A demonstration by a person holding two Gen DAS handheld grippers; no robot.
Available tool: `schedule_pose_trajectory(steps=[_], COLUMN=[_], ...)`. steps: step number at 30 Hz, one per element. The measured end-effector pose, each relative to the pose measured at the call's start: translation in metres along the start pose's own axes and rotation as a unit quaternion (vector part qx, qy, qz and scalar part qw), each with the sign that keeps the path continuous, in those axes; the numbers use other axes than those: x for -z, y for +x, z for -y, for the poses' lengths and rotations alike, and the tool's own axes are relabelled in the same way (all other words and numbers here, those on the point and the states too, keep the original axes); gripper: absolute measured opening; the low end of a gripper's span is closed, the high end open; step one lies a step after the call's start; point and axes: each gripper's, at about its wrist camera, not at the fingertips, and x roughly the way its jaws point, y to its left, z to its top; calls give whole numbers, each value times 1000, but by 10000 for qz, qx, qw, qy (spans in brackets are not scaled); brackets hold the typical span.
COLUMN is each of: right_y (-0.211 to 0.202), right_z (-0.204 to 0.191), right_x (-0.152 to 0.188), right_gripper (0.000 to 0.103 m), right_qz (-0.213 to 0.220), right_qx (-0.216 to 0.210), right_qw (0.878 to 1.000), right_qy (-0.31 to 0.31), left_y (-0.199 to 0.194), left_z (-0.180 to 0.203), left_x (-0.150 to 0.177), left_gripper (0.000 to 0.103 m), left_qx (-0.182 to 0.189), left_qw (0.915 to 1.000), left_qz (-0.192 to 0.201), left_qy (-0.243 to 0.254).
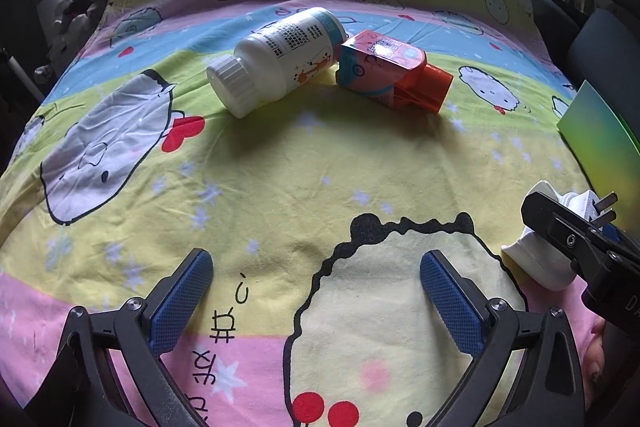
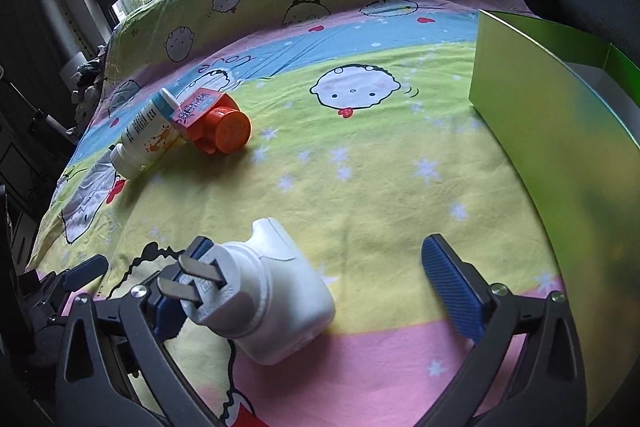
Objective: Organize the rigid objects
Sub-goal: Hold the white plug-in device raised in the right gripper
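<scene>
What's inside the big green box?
I can't really tell. In the right wrist view, the green box shows only a bit of pale inner wall and floor near its far corner. Its tall near wall hides the rest.

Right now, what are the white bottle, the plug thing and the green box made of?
White bottle: looks like glossy hard plastic, with a ribbed cap and a printed label.
Plug thing: smooth matte white plastic, it seems, with two flat grey prongs that look like metal.
Green box: probably coated cardboard; thin flat walls with a slight sheen.

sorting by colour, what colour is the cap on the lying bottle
White, ribbed cap on the white plastic bottle; clearest in the left wrist view.
</scene>
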Motion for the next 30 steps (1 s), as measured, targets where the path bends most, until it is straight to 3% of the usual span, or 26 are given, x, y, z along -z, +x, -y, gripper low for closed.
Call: schedule_pose_trajectory(steps=[15, 30], right_y=[-7, -5], right_z=[9, 8], right_x=[6, 6], right_gripper=[102, 102], right_qz=[198, 191], right_qx=[-399, -384], right_qw=[9986, 9987], right_qy=[301, 278], left_y=[0, 0], left_z=[1, 0], left_x=[0, 0], left_gripper=[103, 103], left_qx=[-1, -1], left_qw=[10000, 10000], left_qz=[-5, -7], left_qy=[-2, -4])
